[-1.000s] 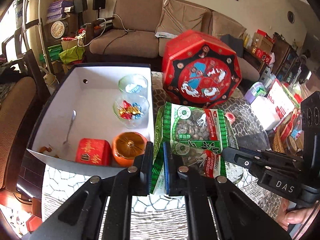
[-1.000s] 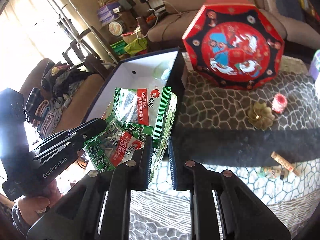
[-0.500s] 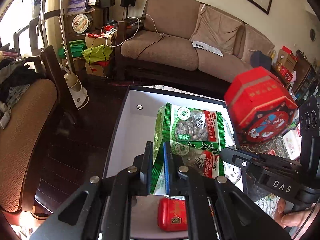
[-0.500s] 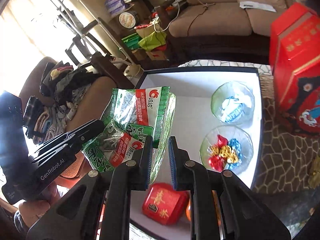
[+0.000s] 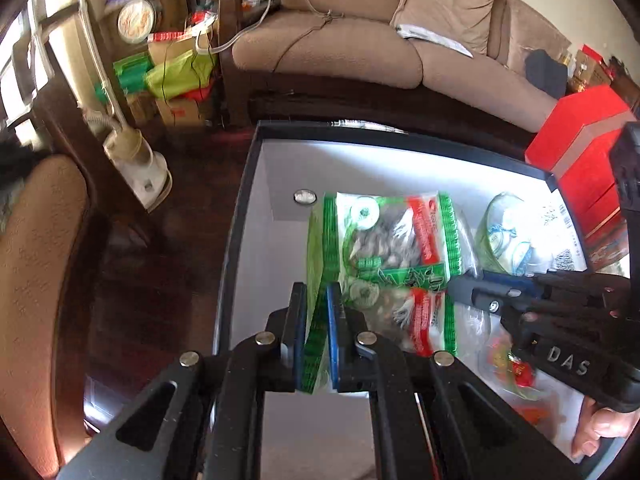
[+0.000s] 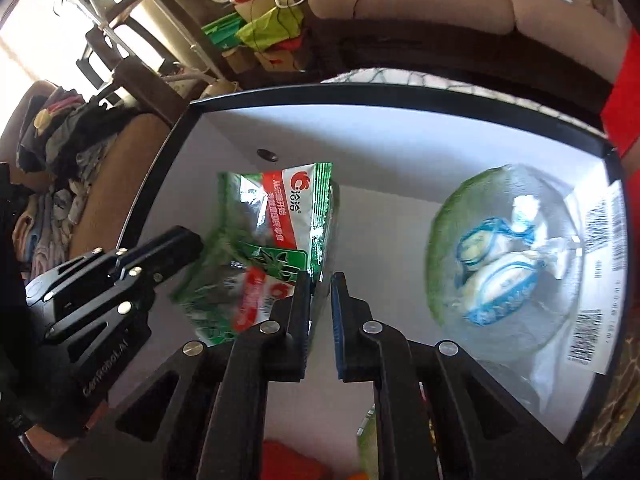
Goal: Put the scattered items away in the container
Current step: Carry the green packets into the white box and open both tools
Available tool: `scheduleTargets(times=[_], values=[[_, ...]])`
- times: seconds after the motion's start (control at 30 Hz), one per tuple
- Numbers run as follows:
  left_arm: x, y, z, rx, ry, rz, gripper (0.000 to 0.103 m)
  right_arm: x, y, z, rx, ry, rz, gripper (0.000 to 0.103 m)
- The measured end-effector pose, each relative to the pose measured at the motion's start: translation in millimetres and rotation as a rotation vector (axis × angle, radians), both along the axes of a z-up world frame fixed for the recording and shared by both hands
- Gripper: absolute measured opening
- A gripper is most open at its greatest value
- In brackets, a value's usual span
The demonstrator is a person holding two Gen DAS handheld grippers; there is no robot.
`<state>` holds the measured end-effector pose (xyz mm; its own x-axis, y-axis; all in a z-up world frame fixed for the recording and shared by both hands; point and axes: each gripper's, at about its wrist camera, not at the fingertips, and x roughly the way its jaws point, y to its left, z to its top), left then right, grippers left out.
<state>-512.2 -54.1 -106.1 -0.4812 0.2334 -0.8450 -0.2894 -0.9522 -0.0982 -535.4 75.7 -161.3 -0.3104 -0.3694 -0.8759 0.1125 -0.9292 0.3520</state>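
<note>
A green and red bag of snacks [image 5: 394,256] hangs over the white inside of the black-rimmed box [image 5: 280,184]. My left gripper [image 5: 317,312] is shut on the bag's left edge. My right gripper [image 6: 320,300] grips the bag's other edge [image 6: 280,220] and also shows in the left wrist view [image 5: 472,288]. The left gripper shows in the right wrist view [image 6: 176,248] beside the bag. The bag is low inside the box [image 6: 384,136], near its far wall.
A glass bowl with blue-wrapped sweets [image 6: 504,256] sits in the box to the right of the bag. A second bowl of coloured sweets [image 5: 512,364] and a red tin [image 6: 292,460] lie nearer. A red octagonal box [image 5: 580,160] stands right of the container. A sofa [image 5: 360,40] stands behind.
Both grippers have carried the bag from above the table, leftward over the box, and down into it. The box floor and the glass bowl now look much closer.
</note>
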Motion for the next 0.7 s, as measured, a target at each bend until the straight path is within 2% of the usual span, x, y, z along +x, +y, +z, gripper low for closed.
scheduleTargets(times=[0.03, 0.1, 0.17, 0.27, 0.37, 0.47, 0.53, 0.63, 0.7], values=[[0.3, 6.8, -0.4, 0.019, -0.023, -0.017, 0.0, -0.4, -7.1, -0.7, 0.042, -0.004, -0.006, 0.009], [2.0, 20.0, -1.0, -0.054, -0.007, 0.003, 0.0, -2.4, -15.8, -4.8, 0.143, -0.033, -0.019, 0.001], [4.1, 26.1, -3.8, -0.087, 0.006, 0.009, 0.0, 0.9, -23.8, -3.8, 0.257, -0.019, -0.005, 0.0], [11.2, 27.7, -7.3, -0.067, -0.011, 0.005, 0.0, 8.8, -28.7, 6.9, 0.238, 0.0, -0.001, 0.001], [23.4, 33.4, -4.5, -0.054, 0.006, -0.009, 0.0, 16.7, -39.0, 22.8, 0.237, 0.038, 0.02, 0.005], [35.4, 36.0, 0.9, -0.072, 0.031, -0.029, 0.0, 24.9, -50.5, 38.6, 0.212, 0.065, 0.033, 0.007], [42.6, 37.4, 7.1, -0.077, 0.049, -0.037, 0.0, 31.9, -55.6, 49.2, 0.207, 0.086, 0.042, 0.007], [49.6, 28.4, 19.1, -0.042, 0.066, -0.032, 0.0, 45.7, -60.0, 66.3, 0.186, 0.106, 0.049, 0.012], [56.1, 23.6, 26.4, -0.026, 0.077, -0.044, 0.003, 57.1, -53.4, 74.2, 0.183, 0.113, 0.056, 0.012]])
